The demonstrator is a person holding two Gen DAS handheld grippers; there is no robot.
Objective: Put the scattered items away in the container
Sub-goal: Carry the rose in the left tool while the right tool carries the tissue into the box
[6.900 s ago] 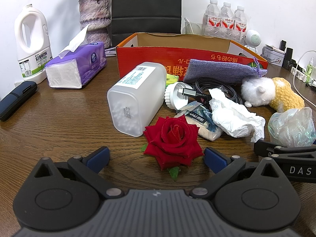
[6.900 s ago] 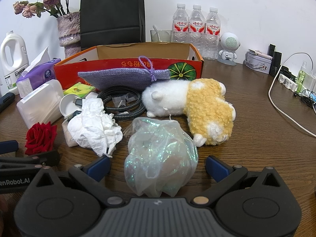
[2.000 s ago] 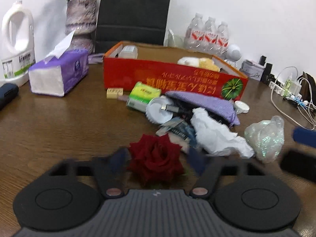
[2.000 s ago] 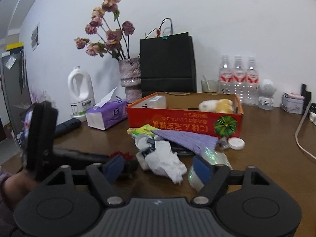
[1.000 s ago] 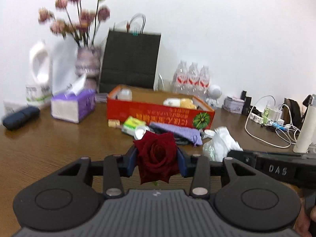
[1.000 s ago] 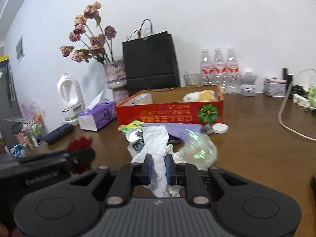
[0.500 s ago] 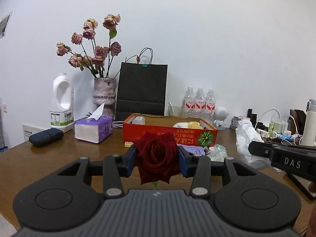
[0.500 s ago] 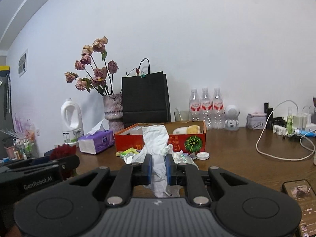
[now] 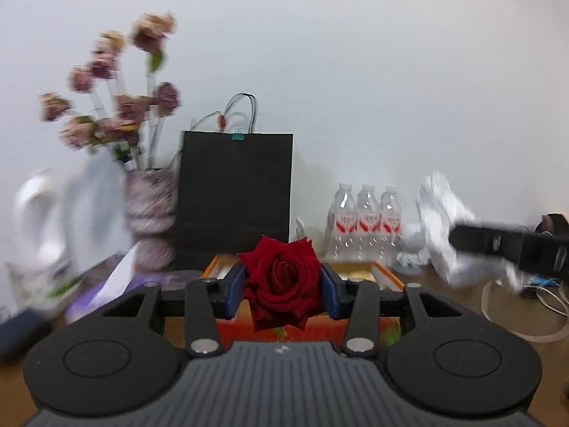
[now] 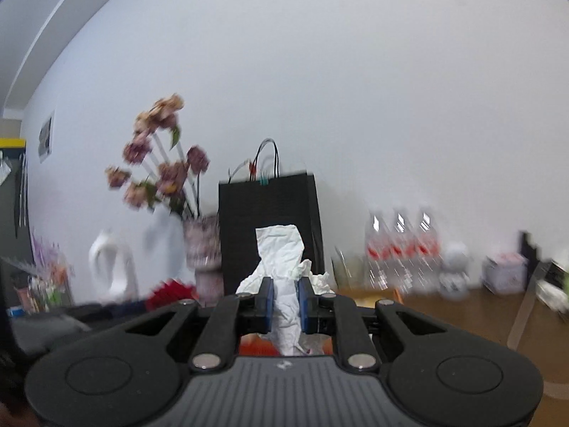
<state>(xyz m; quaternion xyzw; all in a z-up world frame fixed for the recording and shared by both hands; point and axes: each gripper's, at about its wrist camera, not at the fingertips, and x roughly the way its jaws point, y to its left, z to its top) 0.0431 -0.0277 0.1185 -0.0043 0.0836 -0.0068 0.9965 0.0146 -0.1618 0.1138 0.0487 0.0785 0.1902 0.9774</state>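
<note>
While you carry both loads:
Left gripper: clamped on the red fabric rose, lifted off the table since two seconds ago.
Right gripper: pinching the crumpled white tissue.
Red-orange cardboard box: at twelve o'clock, just beyond; you release next.

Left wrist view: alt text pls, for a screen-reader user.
The left gripper holds a red rose between its blue pads, raised in front of an open red box. Behind stand a black bag, a vase of dried flowers and three water bottles; motion blurs the edges.
</note>
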